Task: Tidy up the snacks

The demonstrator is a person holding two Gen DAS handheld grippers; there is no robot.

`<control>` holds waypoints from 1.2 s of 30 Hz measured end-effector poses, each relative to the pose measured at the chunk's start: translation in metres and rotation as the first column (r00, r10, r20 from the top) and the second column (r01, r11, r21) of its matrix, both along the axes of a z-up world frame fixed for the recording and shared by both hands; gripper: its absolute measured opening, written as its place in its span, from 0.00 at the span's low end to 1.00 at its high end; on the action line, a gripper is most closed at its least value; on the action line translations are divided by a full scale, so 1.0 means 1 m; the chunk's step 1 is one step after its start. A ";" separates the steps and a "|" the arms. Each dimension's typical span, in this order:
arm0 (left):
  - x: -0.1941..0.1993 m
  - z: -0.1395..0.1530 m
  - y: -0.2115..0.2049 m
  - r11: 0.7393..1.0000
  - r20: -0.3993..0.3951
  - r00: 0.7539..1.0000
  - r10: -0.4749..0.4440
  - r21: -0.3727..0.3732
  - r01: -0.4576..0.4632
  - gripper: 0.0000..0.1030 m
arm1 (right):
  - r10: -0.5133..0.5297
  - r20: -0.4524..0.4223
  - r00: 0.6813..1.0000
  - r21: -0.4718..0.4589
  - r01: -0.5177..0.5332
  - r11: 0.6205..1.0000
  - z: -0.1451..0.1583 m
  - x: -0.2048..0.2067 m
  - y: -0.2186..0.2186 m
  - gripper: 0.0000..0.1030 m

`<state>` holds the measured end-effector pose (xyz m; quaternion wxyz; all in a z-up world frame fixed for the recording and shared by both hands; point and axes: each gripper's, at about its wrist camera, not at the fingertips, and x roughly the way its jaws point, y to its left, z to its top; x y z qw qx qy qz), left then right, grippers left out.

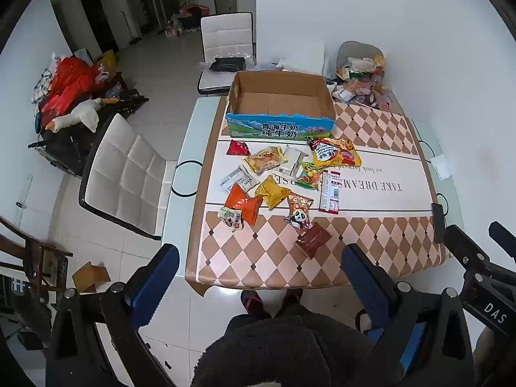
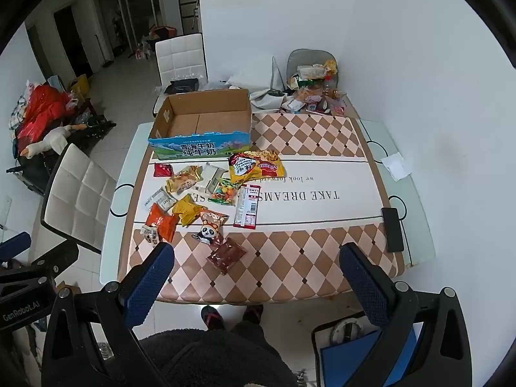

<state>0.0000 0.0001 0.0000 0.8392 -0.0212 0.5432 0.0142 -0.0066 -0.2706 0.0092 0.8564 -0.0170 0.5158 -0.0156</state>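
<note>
An open cardboard box [image 1: 279,127] [image 2: 200,146] with a blue printed front stands at the far side of the checked table [image 1: 371,245] [image 2: 306,258]; its inside is bare. In front of it lie several loose snack packets: a large yellow bag [image 1: 335,154] [image 2: 256,166], a panda packet [image 1: 298,214] [image 2: 209,225], a brown packet [image 1: 312,238] [image 2: 227,254], an orange packet [image 1: 243,204] and a red-and-white strip [image 1: 330,193]. My left gripper [image 1: 261,267] and right gripper [image 2: 258,267] hang open above the near table edge, tilted steeply down, nothing between the blue fingers.
A black phone [image 2: 393,229] lies at the table's right edge. A heap of wrappers [image 2: 312,90] fills the far right corner. White chairs [image 1: 129,177] [image 1: 227,37] stand left and behind. A person's feet [image 2: 232,314] and dark fleece show below.
</note>
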 end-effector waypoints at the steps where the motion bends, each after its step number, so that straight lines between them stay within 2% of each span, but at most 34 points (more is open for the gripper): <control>1: 0.000 0.000 0.000 1.000 0.000 1.000 0.001 0.006 -0.001 1.00 | 0.000 0.001 1.000 0.006 0.000 1.000 0.000 0.000 0.000 1.00; 36: 0.000 0.000 -0.001 1.000 0.000 1.000 -0.001 -0.004 0.001 1.00 | 0.000 -0.018 1.000 0.027 0.000 1.000 -0.005 0.003 0.001 1.00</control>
